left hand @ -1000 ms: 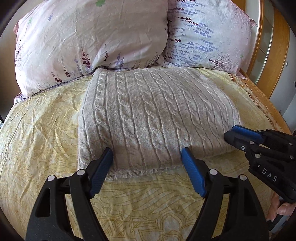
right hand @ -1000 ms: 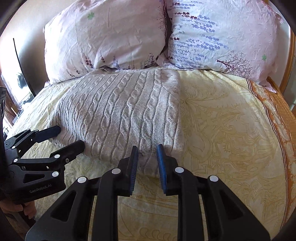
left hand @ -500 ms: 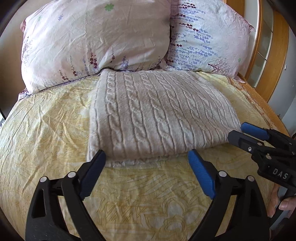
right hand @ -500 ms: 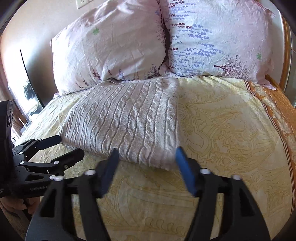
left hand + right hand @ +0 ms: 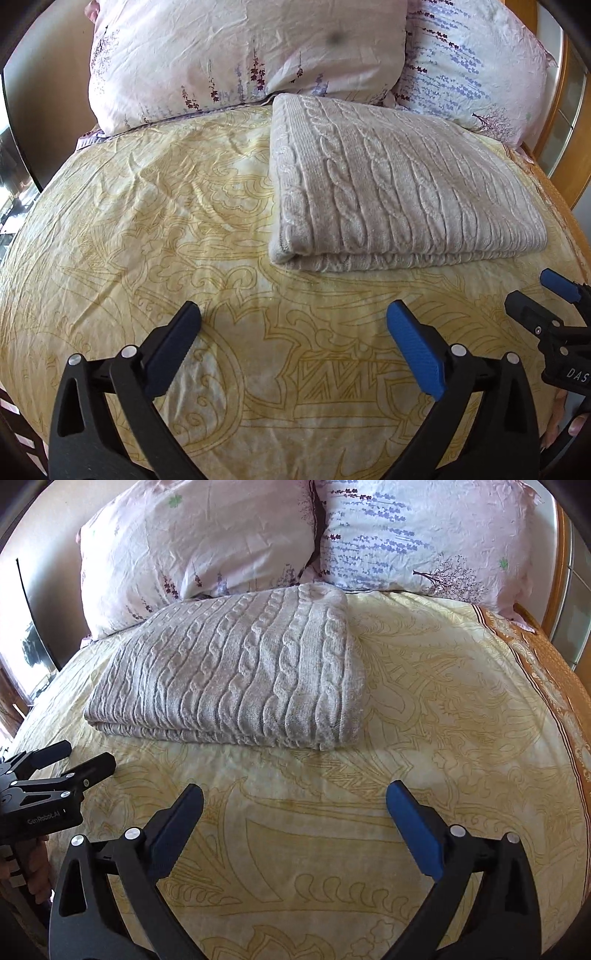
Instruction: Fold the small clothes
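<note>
A grey cable-knit sweater (image 5: 399, 192) lies folded in a thick rectangle on the yellow bedspread (image 5: 155, 229), its far edge against the pillows. In the right wrist view the sweater (image 5: 240, 675) sits left of centre. My left gripper (image 5: 293, 310) hovers over bare bedspread in front of the sweater, its jaws opening wide with nothing between them. My right gripper (image 5: 295, 788) also hangs short of the sweater's near edge, jaws opening, nothing between them. Each gripper shows in the other's view: the right gripper (image 5: 532, 288) at the right edge, the left gripper (image 5: 86, 755) at the left edge.
Two floral pillows (image 5: 207, 546) (image 5: 424, 535) lean at the head of the bed behind the sweater. A wooden bed frame (image 5: 554, 110) runs along the right side. An orange patterned border (image 5: 546, 657) edges the bedspread on the right. A hand (image 5: 561, 424) holds the right gripper.
Both grippers let go of the sweater's near edge, opened wide and drew back toward me. The sweater stays folded on the bed. The left gripper also shifted left of it.
</note>
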